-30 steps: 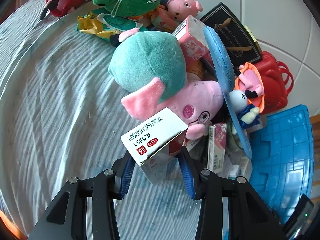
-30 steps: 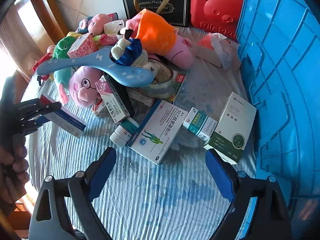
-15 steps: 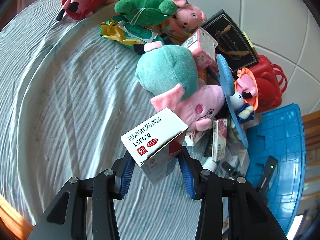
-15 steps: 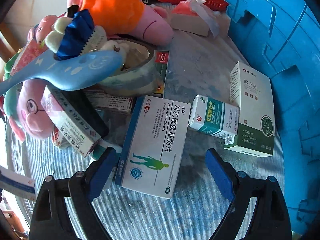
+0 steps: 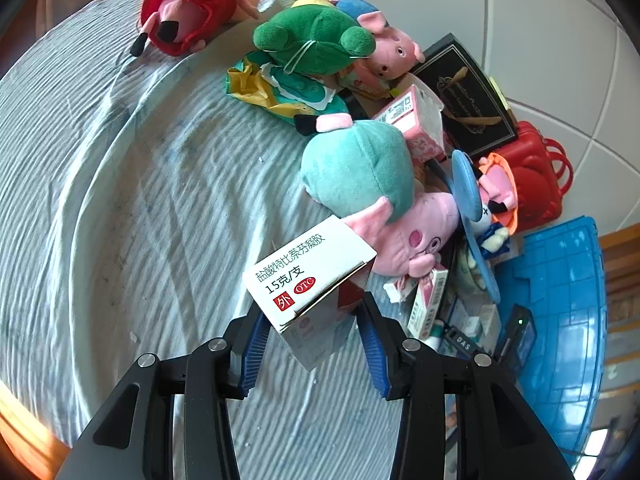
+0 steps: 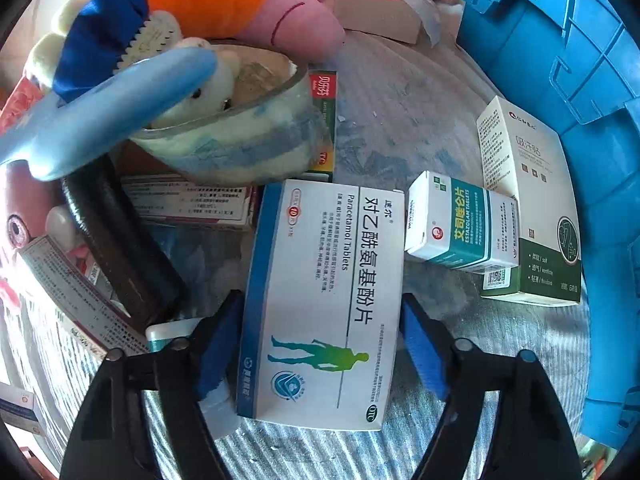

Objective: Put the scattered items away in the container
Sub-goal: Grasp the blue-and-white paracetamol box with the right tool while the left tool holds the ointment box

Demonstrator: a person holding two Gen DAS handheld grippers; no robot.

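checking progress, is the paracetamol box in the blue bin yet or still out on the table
Out. The Paracetamol box lies flat on the cloth beside the blue bin, between the right gripper's fingers.

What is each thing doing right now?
Left gripper: shut on the white OTC box, lifted.
Right gripper: fingers either side of the Paracetamol box, lying flat.
Estazolam box: lying down.
Blue crate: beside the boxes.

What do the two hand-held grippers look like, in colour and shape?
Both look alike. The left gripper and the right gripper each have a matte black angular frame with round silver screws at the joints. Their fingers carry blue ribbed pads. No cables, sleeves or markings are visible on them.
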